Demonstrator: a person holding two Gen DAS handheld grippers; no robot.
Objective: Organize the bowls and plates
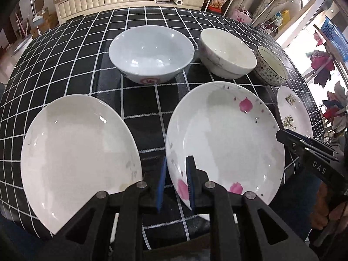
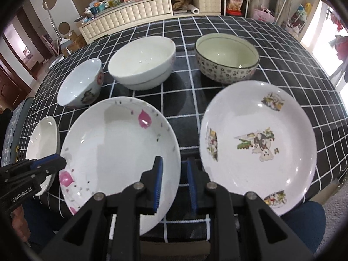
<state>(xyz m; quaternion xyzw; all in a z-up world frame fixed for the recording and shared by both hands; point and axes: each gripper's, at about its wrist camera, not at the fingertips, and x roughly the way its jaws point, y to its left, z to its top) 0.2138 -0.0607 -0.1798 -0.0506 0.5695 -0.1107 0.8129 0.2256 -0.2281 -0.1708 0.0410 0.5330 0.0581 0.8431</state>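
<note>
- Left tongs [image 1: 176, 182]: blue pads spread, nothing held. The near-left rim of the pink-flower plate [image 1: 224, 139] appears to lie between the pads; contact cannot be told.
- Right tongs [image 2: 174, 184]: spread, nothing held, over the gap between the pink-flower plate and the cartoon plate [image 2: 258, 145], with the left pad over the pink-flower plate's right rim.
- Plain plate [image 1: 80, 152] lies left of the left tongs, apart from the pink-flower plate.
- Three bowls are lined up beyond the plates on the checked desk [image 1: 150, 104]: blue-white bowl [image 1: 151, 52], white bowl [image 1: 227, 53], patterned bowl [image 2: 227, 59]. All are upright, empty, none stacked.
- Risk: glazed rims look slick, so a shallow pinch could let a plate slip or tip back onto the desk.
- Risk: both tongs are close to one plate; simultaneous closing could cause a clash or a skewed lift.
- Risk: near plate edges seem to overhang the desk edge, so a push could send one off.
- Plates are shallow, glossy and white; one shows pink petals, one printed cartoon patches.
</note>
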